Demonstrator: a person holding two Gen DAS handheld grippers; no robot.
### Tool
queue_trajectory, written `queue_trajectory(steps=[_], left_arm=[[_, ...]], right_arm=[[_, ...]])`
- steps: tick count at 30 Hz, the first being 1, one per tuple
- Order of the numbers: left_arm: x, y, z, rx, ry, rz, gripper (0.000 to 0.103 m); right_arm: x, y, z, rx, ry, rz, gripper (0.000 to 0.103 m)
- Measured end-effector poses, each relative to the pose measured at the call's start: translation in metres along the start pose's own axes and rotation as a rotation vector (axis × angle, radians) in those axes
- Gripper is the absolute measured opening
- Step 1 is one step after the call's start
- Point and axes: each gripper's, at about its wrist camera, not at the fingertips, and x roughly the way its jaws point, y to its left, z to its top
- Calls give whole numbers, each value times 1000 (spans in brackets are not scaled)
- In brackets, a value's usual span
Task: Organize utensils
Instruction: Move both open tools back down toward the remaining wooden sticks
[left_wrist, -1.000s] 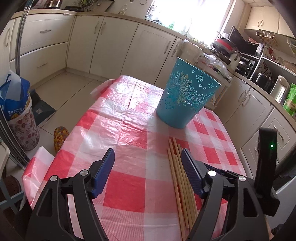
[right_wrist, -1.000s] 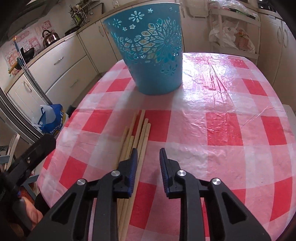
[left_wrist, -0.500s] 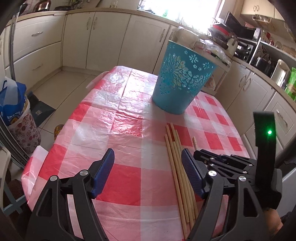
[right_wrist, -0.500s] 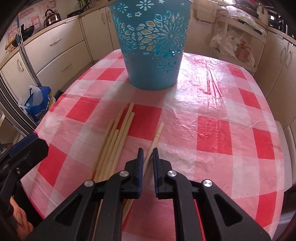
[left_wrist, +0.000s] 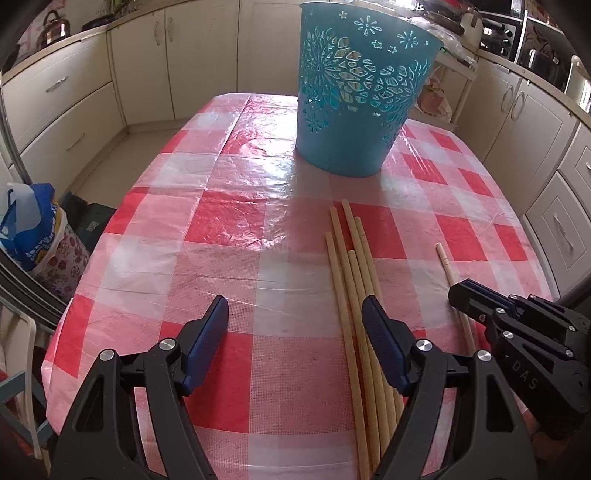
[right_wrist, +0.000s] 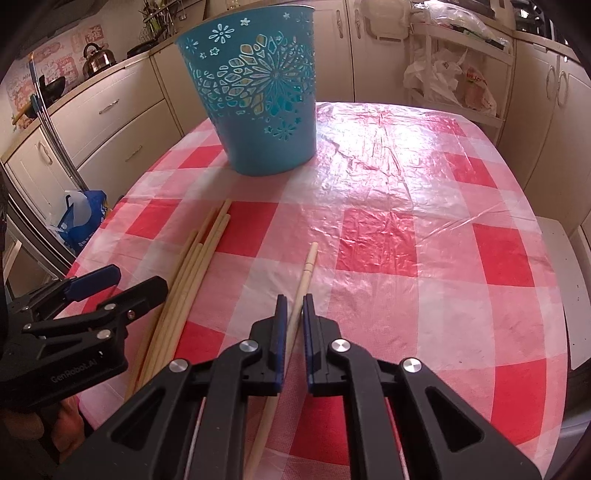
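Several bamboo chopsticks (left_wrist: 352, 280) lie bundled on the red-and-white checked tablecloth (left_wrist: 229, 225); they also show in the right wrist view (right_wrist: 192, 266). A teal cut-out bucket (left_wrist: 360, 85) stands upright behind them, also in the right wrist view (right_wrist: 258, 92). My right gripper (right_wrist: 294, 306) is shut on a single chopstick (right_wrist: 304, 273) set apart from the bundle, and it shows in the left wrist view (left_wrist: 480, 299). My left gripper (left_wrist: 295, 317) is open and empty just left of the bundle, and it shows in the right wrist view (right_wrist: 110, 280).
Cream kitchen cabinets (left_wrist: 62, 96) ring the table. A blue bag (left_wrist: 29, 229) stands on the floor to the left. A white rack with plastic bags (right_wrist: 454, 74) stands behind the table. The table edge (right_wrist: 550, 295) drops off at the right.
My right gripper has closed on one chopstick and drawn it to the right, away from the bundle. My left gripper has swung toward the bucket, staying open.
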Motion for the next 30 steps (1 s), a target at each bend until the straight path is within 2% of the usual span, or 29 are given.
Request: queue_trajectory(steps=[14,17,19,21,30], left_arm=[[6,-2,4,46,10,78,71],[10,-6,5,76,10,97,71],[11,-7,7,78,11,96,71],[13,-9,10,83,13,95,71],[14,-17,11,107,11,70,66]], right_arm=[[-1,-4,0,29,1,36,8],[-1,-2,1,21,8,28,12],[0,-1,3,32,19,51,22],[1,2,5,30,25,55,28],[4,1,6,20,9,7,29]])
